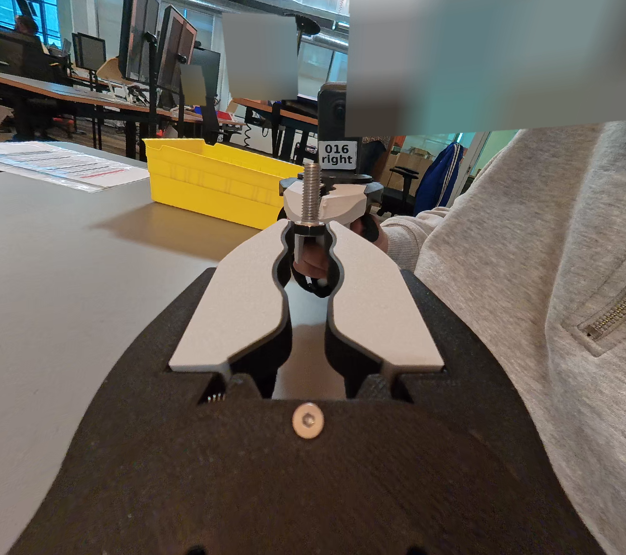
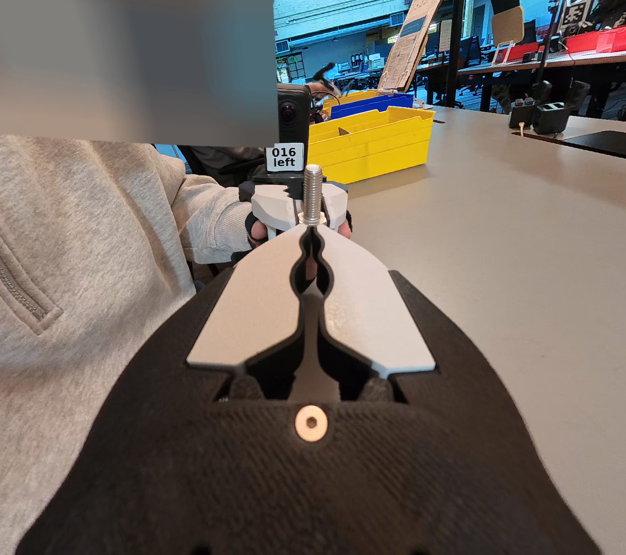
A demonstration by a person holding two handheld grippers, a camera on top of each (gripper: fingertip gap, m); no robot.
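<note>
The left hand-held gripper (image 1: 307, 228) pinched the bolt (image 1: 311, 198) at its nut (image 1: 309, 229), threads upright. The right hand-held gripper (image 2: 312, 228), facing it, was pressed together beneath the bolt, above the bench (image 2: 474, 233) near a yellow bin (image 2: 369, 152).

Each wrist camera looks forward along its own fingers, close up, facing the opposite gripper; both share the upright bolt (image 1: 311, 196) (held between them) and table (image 1: 84, 267).
</note>
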